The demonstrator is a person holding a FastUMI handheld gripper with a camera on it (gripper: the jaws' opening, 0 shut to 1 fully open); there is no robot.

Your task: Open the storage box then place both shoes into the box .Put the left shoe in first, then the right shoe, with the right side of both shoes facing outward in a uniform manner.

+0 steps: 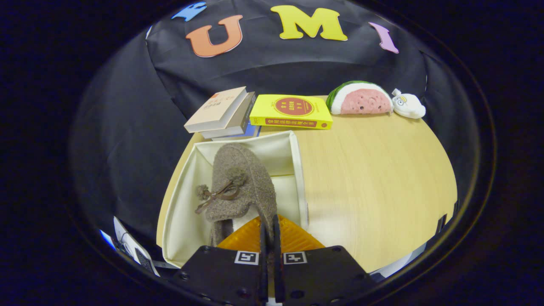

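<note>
- Lying beyond the storage box [187,221] on the table [374,182]: stacked books [223,114], a yellow book [292,111], a watermelon plush [360,98], a small white toy [408,106].
- Hiding the heel: gripper [269,229] fingers, pressed nearly together, pinching the shoe [242,182].
- Sitting inside the open box, toe pointing away.

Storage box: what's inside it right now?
One brown fuzzy shoe hangs in the open storage box, claw shut on its rim. The shoe covers the box floor beneath.

Shoe [242,182] in box [182,221], books [225,112] beyond
</note>
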